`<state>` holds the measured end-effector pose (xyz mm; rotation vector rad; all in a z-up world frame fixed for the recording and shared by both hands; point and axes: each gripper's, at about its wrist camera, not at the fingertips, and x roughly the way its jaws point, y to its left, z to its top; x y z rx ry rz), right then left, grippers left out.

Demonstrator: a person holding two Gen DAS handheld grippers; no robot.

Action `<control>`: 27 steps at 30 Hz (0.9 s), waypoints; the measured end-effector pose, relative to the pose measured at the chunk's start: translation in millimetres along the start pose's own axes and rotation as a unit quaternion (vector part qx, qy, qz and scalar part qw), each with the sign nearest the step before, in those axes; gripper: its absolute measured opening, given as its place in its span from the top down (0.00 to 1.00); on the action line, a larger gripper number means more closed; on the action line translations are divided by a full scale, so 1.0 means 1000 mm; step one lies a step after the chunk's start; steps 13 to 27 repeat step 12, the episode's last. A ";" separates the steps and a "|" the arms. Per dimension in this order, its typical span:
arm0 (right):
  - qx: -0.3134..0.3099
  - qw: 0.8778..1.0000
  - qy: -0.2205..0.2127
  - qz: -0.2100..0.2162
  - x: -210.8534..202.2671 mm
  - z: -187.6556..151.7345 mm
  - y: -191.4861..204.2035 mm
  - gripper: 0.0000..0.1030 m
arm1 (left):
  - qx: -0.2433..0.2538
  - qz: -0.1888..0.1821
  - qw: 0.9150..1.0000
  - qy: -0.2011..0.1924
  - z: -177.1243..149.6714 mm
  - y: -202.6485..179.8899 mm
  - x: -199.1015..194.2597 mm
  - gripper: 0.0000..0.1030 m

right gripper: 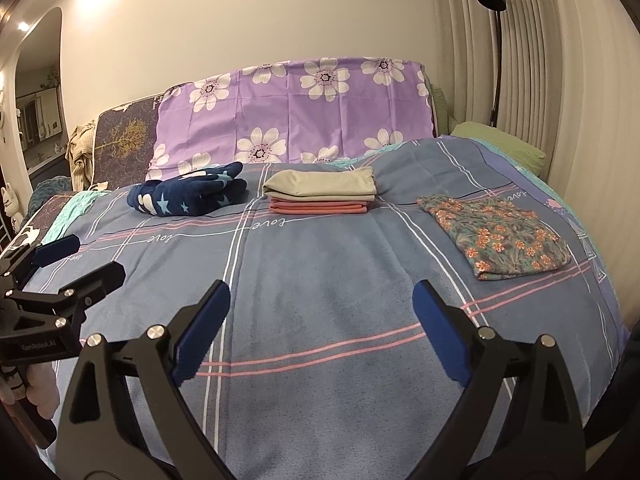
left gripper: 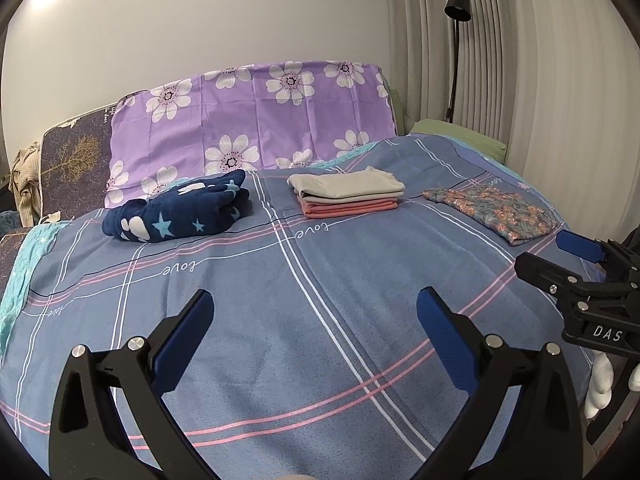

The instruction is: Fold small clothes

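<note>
Bedspread (left gripper: 280, 340) of soft blue cloth, crossed by white and pink stripes with the word "love" along one line, covers the whole bed. Three lots of folded clothes lie in a row across its far half. At eleven o'clock sits a fleecy navy bundle (left gripper: 180, 212) with pale stars, loosely rolled and lumpy, its long axis running left to right. At twelve o'clock is a neat flat stack: a beige garment (left gripper: 348, 186) on top of a salmon-pink one (left gripper: 348, 207), both rectangles lying lengthwise across the bed. At two o'clock lies a thin floral piece (right gripper: 496, 236), folded flat, its long side slanting from far left to near right. Behind them a purple pillow (left gripper: 256, 120) with white flowers stands against the wall.

The left gripper (left gripper: 316, 320) is spread wide above bare bedspread, holding nothing. The right gripper (right gripper: 320, 312) is likewise wide apart and empty, well short of the clothes.
</note>
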<state>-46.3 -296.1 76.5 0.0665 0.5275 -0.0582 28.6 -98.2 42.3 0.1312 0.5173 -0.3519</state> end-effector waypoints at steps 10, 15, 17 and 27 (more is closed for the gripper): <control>0.000 1.000 0.005 0.000 0.004 0.000 0.001 0.08 | 0.004 0.005 1.000 0.009 -0.002 -0.001 0.004 0.01; -0.001 1.000 0.005 0.000 0.004 0.000 0.001 0.08 | 0.006 0.005 1.000 0.010 -0.002 -0.002 0.004 0.01; -0.001 1.000 0.005 0.000 0.004 0.000 0.001 0.08 | 0.006 0.005 1.000 0.010 -0.002 -0.002 0.004 0.01; -0.001 1.000 0.005 0.000 0.004 0.000 0.001 0.08 | 0.006 0.005 1.000 0.010 -0.002 -0.002 0.004 0.01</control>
